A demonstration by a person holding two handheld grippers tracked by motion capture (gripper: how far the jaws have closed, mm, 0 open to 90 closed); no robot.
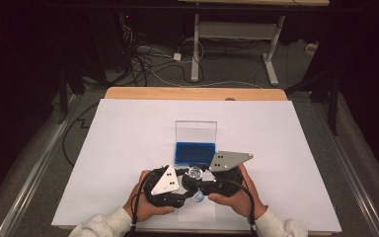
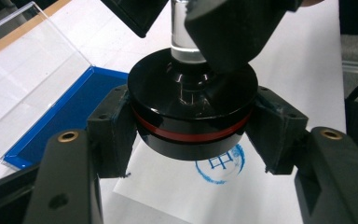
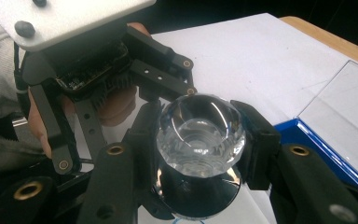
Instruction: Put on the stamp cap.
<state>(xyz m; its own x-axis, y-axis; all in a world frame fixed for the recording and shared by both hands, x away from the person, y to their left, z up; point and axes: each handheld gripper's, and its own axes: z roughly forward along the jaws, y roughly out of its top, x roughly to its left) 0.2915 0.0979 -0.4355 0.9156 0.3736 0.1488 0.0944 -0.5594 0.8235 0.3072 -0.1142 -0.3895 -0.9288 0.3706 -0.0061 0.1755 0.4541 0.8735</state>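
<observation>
A stamp with a black round base (image 2: pixel 191 116), a red ring and a faceted clear knob (image 3: pixel 199 135) hangs just above a small paper slip (image 2: pixel 168 186). On the slip, under the base, shows a round blue print (image 2: pixel 223 163). My left gripper (image 2: pixel 193 128) is shut on the black base, one pad on each side. My right gripper (image 3: pixel 200 144) is shut on the clear knob from the other side. In the high view both grippers meet at the stamp (image 1: pixel 194 173) near the table's front edge, left gripper (image 1: pixel 177 190), right gripper (image 1: pixel 202 181).
A blue ink pad (image 1: pixel 193 152) with its clear lid (image 1: pixel 196 131) standing open sits just behind the grippers. White sheet (image 1: pixel 128 148) covers the wooden table. A person's hands and pale sleeves come in from the front edge. Cables lie on the floor beyond.
</observation>
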